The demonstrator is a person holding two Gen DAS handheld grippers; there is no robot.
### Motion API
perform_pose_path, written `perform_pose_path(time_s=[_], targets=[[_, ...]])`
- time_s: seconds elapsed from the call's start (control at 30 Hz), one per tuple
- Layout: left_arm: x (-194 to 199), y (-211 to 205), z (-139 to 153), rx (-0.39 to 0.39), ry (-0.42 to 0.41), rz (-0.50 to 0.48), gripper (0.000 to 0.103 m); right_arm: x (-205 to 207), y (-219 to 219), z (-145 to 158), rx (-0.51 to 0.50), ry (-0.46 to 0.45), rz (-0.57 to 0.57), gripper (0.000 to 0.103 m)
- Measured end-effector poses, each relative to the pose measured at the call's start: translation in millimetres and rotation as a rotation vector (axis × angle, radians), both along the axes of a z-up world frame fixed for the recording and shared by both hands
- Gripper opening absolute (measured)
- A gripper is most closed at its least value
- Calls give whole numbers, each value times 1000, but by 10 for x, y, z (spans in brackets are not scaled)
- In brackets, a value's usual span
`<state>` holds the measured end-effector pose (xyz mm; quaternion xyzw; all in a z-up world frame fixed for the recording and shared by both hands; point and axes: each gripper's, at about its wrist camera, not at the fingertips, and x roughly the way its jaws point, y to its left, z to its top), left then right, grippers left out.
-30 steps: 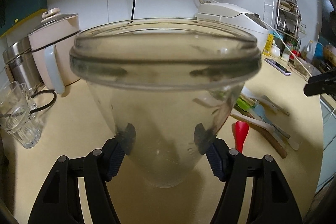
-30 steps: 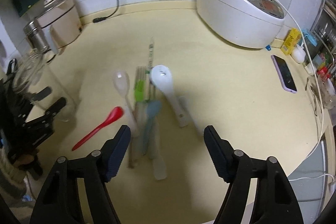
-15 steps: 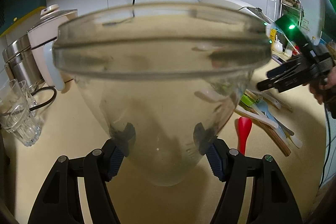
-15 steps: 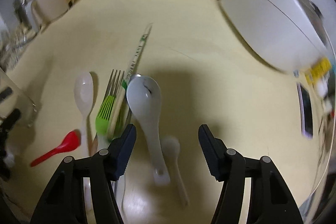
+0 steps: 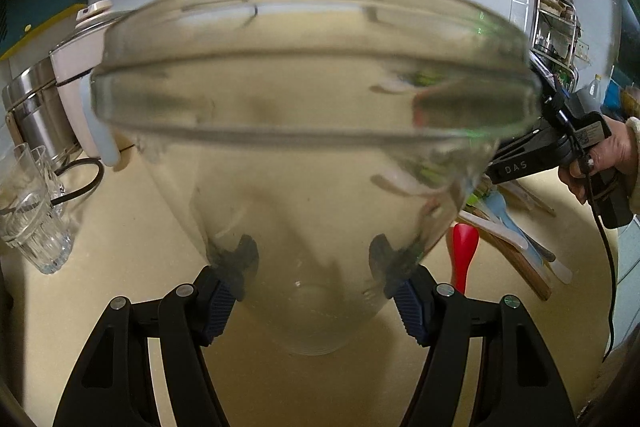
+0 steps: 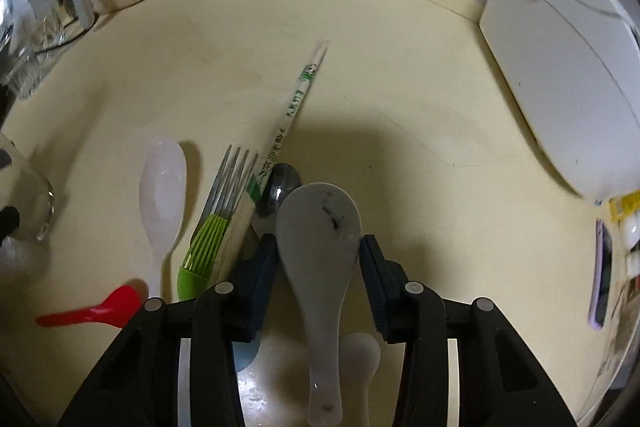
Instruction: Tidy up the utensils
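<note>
Left gripper jaws pinch the apparently empty glass jar; right gripper jaws closing around white spoon; all utensils remain on bench

The left hand-held gripper clamps a clear glass jar; a red spoon lies just right of it on the tabletop.

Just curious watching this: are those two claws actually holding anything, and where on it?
The left gripper clamps the glass jar low on its sides. The right gripper, closing, straddles the white ceramic spoon at its bowl; not gripped yet.
</note>
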<state>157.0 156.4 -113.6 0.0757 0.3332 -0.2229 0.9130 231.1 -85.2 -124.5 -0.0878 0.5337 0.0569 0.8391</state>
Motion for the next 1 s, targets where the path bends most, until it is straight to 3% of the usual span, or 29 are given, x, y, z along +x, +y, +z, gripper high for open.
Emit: perform_pose_path(time_s=[0.27, 0.4, 0.43, 0.47, 0.67, 0.87, 1.0], targets=[[-1, 4, -1, 0, 0, 3, 72, -383, -247, 348, 197, -114, -111, 42], [1, -3, 7, -3, 1, 3, 72, -504, -310, 709, 256, -202, -136, 42], [-2, -2, 8, -4, 0, 3, 72, -520, -293, 862, 272, -235, -134, 39], [-4, 3, 11, -5, 0, 3, 72, -542, -273, 991, 288, -262, -125, 16], [-12, 30, 28, -11, 1, 1, 72, -528, -49, 1583, 277, -390, -64, 14], [-17, 61, 40, -16, 2, 0, 72, -364, -92, 1378, 274, -290, -101, 15], [-25, 89, 44, -21, 4, -1, 72, -114, -158, 1230, 229, -201, -84, 27]])
